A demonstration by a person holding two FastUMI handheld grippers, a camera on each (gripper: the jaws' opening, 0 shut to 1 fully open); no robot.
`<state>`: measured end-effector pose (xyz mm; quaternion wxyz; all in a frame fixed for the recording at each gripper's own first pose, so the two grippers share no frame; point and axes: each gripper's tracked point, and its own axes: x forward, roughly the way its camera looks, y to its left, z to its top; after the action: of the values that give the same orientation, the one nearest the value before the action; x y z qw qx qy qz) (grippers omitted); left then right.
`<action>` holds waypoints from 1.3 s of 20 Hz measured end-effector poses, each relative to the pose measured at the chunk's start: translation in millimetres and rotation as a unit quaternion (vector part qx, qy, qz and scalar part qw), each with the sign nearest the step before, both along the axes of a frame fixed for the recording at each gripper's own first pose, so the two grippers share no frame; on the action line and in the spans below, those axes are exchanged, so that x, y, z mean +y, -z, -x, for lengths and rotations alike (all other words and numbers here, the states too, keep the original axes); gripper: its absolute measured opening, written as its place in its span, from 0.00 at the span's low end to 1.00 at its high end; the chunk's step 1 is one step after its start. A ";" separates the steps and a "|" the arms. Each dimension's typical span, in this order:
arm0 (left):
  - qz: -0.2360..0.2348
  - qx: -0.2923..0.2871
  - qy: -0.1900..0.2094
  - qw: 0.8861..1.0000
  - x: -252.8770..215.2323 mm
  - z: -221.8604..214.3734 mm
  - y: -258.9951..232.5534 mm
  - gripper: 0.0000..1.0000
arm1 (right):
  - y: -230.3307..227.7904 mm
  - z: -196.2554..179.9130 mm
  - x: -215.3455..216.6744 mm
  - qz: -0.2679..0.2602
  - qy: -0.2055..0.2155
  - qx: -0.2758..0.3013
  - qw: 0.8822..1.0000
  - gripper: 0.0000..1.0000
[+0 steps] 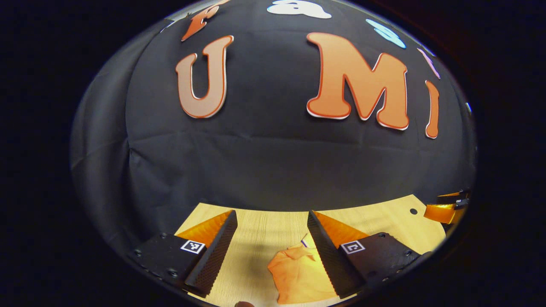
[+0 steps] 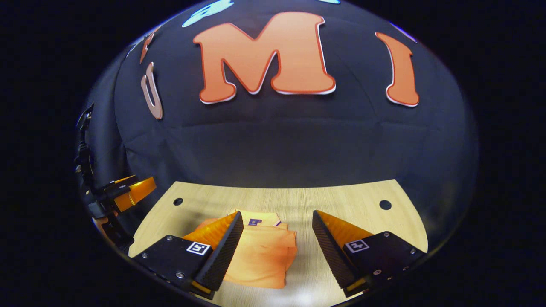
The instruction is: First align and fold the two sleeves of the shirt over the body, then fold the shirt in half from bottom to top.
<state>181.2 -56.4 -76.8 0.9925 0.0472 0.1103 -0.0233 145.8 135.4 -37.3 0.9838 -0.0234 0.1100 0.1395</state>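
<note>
Shirt (image 2: 262, 253), orange, lies folded into a compact bundle on the table (image 2: 341, 200), a pale wood-grain top with two dark round holes near its far edge. In the right gripper view we see the bundle with its long axis running from the near edge toward the wall, collar end farthest from the camera; a small dark label (image 2: 254, 221) sits at that far end, too small for us to read. Several layers stack at the bundle's right edge, so both sleeves look tucked in, though we cannot trace them singly. The right gripper (image 2: 277, 243) hangs above the table with its jaws wide apart and nothing between the fingers; its left finger (image 2: 222, 251) covers the shirt's left part, and the right finger stands clear of the cloth. In the left gripper view we see the shirt (image 1: 296, 273) as a crumpled shape low in the picture, cut off at the bottom, with its right side hidden behind that gripper's right finger (image 1: 328, 251). The left gripper (image 1: 273, 247) is likewise spread wide and grips nothing. Each finger base carries a small square black-and-white marker. We also see the other gripper at the edge of each view, partly cut off, its jaw state not to be judged from there.
</note>
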 end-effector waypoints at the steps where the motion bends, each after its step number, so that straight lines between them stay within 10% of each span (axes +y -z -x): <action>1: 0.004 -0.009 0.002 1.000 1.0 9.0 -11.0 0.99 | -8.2 10.9 -0.5 0.000 -0.001 -0.014 1.000 0.99; 15: -0.010 -0.121 0.022 0.992 5.5 175.0 -84.3 0.99 | -60.8 150.6 -22.6 -0.053 0.004 -0.140 0.989 0.97; 26: 0.033 -0.117 0.027 0.992 21.8 208.4 -70.1 0.99 | -44.1 207.0 -20.3 -0.048 0.035 -0.172 0.983 0.98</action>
<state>-27.3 -34.6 -6.7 0.9986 0.0197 -0.0084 -0.0486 -61.2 115.1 6.8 0.9924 0.0042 -0.0667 0.1036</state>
